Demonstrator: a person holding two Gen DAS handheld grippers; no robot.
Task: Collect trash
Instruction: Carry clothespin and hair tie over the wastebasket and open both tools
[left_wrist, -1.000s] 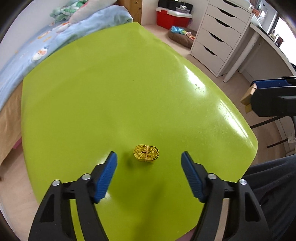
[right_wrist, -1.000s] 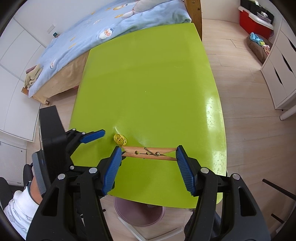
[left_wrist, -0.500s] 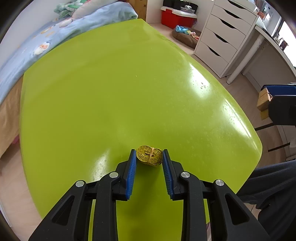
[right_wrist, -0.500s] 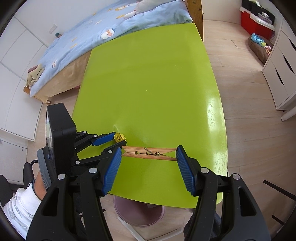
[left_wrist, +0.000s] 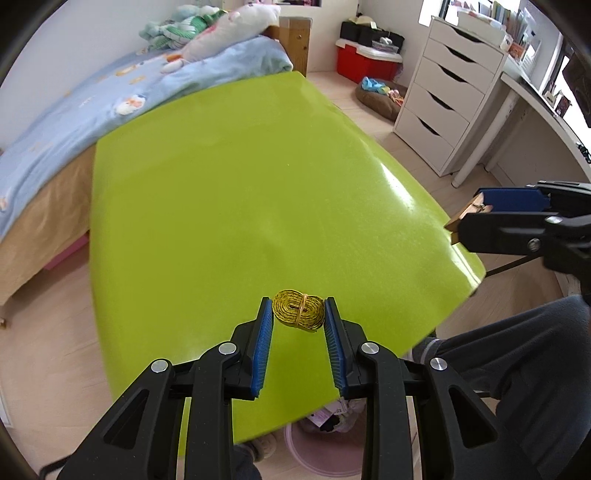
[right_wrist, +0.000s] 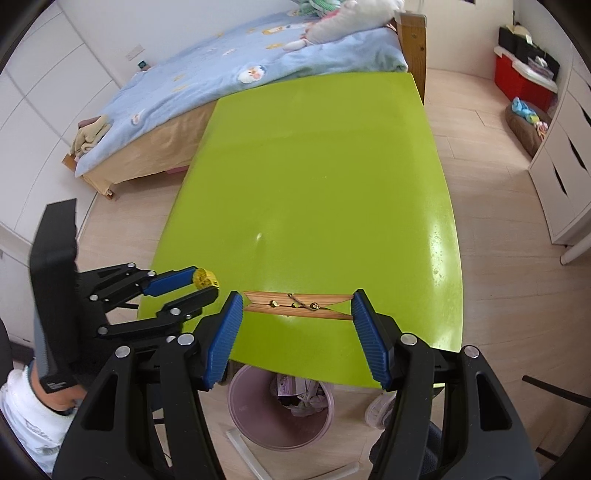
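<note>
A small yellow coiled band (left_wrist: 298, 313) is pinched between the blue pads of my left gripper (left_wrist: 298, 314), held above the near end of the green table (left_wrist: 240, 192); it also shows in the right wrist view (right_wrist: 205, 277). My right gripper (right_wrist: 297, 304) is shut end to end on a wooden clothespin (right_wrist: 297, 304), held over the table's near edge; it shows at the right of the left wrist view (left_wrist: 476, 214).
A pink waste bin (right_wrist: 280, 406) with rubbish in it stands on the floor under the table's near edge. A bed with a blue cover (left_wrist: 92, 103) runs along the table's left. White drawers (left_wrist: 447, 96) and a red box (left_wrist: 365, 62) stand far right.
My left gripper closed on the yellow band and lifted it off the table. The right gripper rose a little, keeping the clothespin.
</note>
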